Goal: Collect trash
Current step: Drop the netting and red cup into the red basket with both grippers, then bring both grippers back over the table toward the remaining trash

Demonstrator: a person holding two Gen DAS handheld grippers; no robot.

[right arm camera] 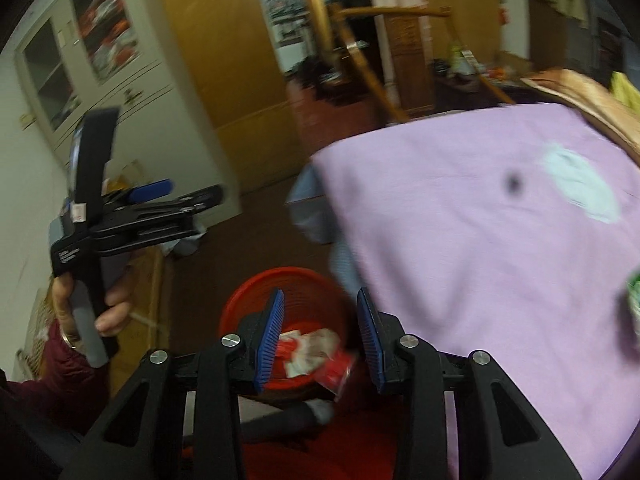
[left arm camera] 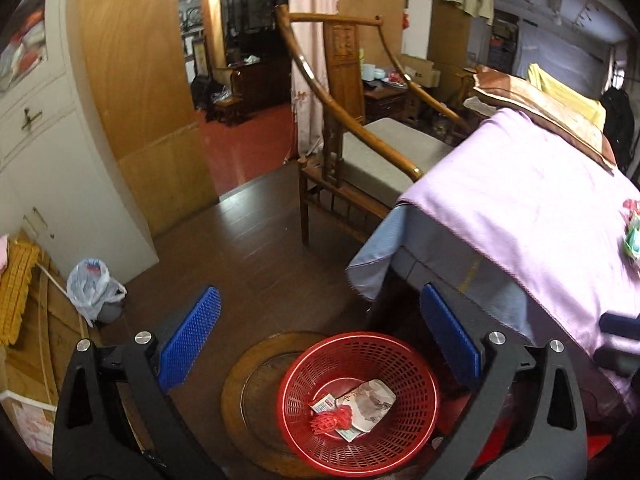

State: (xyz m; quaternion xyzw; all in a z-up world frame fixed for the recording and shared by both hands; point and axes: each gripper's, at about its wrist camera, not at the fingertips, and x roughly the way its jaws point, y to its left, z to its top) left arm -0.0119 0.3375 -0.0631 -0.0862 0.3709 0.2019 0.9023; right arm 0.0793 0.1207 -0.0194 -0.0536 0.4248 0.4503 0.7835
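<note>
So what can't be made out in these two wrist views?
- Right gripper: whether it grips the red-and-white wrapper between its blue pads; right wrist view, motion blur.
- Pale green patch on the lilac bedspread: unidentifiable, blurred.
- Colourful litter on the bedspread: cut off, left wrist view's right edge.
- Print on scraps in the red mesh basket: too small.

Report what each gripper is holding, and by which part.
Left gripper: nothing, jaws wide open. Right gripper: nothing either; trash between its jaws lies in the basket.

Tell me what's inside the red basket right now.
In the red basket lie a crumpled paper wrapper, a small printed packet and a red mesh scrap. Anything beneath these pieces is covered and cannot be seen.
</note>
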